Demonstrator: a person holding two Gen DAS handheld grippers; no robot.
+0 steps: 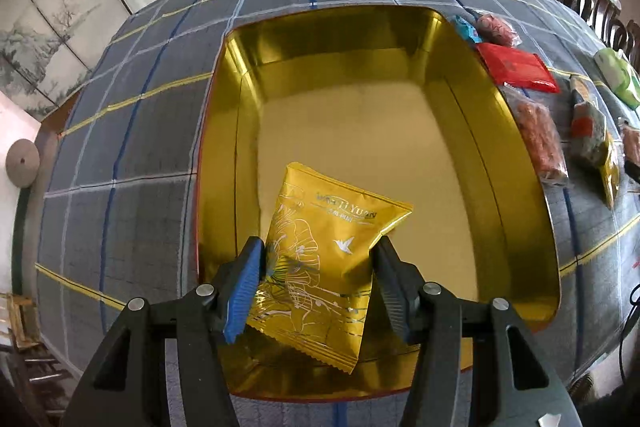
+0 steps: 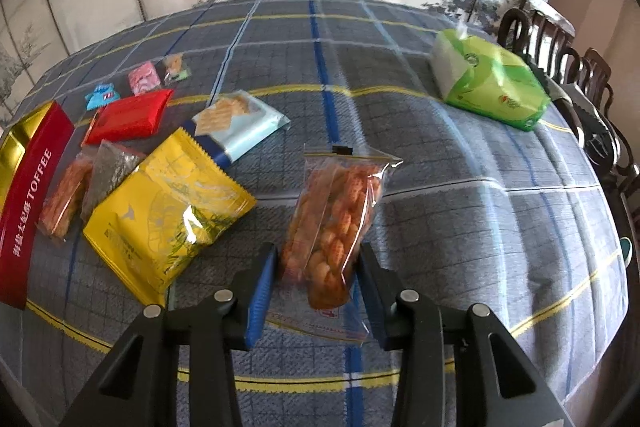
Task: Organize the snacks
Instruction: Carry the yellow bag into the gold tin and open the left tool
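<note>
A: Where is the gold snack packet (image 1: pixel 320 259) in the left wrist view?

B: Right between the fingers of the left gripper (image 1: pixel 318 281). The blue-padded finger (image 1: pixel 243 291) presses its left edge and the dark one its right edge, so the packet is gripped, tilted, over the near end of the gold tin (image 1: pixel 240 131). The tin's floor looks bare beyond it.

A: And how does the packet look?

B: Shiny yellow-gold foil, a line drawing of flowers, a small white bird, crimped ends. The fingers stand part-way open, as wide as the packet.

A: The right side?

B: The right gripper (image 2: pixel 316 281) points down at a clear zip bag of orange snacks (image 2: pixel 332 223) lying on the plaid-covered counter (image 2: pixel 480 207). The bag's near end sits between the fingers, which are part-way open. I cannot tell whether the pads press the plastic or just flank it.

A: What lies around it?

B: To its left a second yellow packet (image 2: pixel 168 211), a pale blue cracker pack (image 2: pixel 240 127), a red packet (image 2: pixel 128 119) and small candies. The tin's red side reading TOFFEE (image 2: pixel 28 211) is at the far left. A green tissue pack (image 2: pixel 492 83) sits well apart, far right.
</note>
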